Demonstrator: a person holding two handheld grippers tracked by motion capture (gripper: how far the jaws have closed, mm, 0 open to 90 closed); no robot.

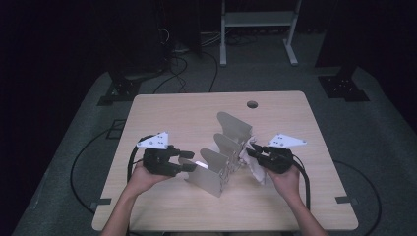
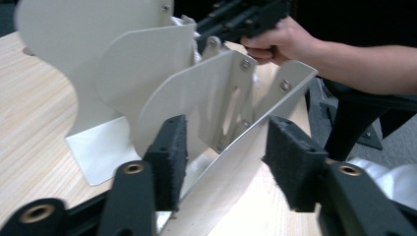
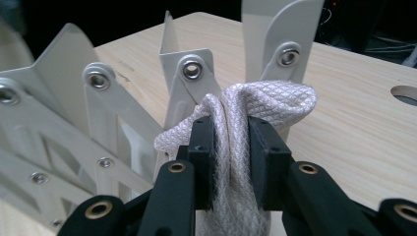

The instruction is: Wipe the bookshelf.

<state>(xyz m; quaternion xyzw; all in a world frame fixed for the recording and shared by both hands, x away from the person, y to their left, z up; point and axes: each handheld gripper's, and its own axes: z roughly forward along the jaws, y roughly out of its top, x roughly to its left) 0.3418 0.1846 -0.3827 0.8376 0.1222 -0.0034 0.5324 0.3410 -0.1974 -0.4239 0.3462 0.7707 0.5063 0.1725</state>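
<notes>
right gripper (image 3: 231,157) clamps folded white cloth (image 3: 255,105) — left gripper (image 2: 226,162) half open astride a rack (image 1: 223,155) plate; no lettering legible.

Your high view is dim: light falls from overhead onto the pale wooden tabletop (image 1: 172,108), while the floor darkens to black from 9 through 12 to 3 o'clock. A small glare spot sits on the cream metal folding rack (image 1: 223,169). In your left gripper view, the black padded tongs (image 2: 226,162) at 6 o'clock are soft, and the rack's far plates blur. Your right gripper view is sharp on the white woven cloth (image 3: 246,147).
</notes>
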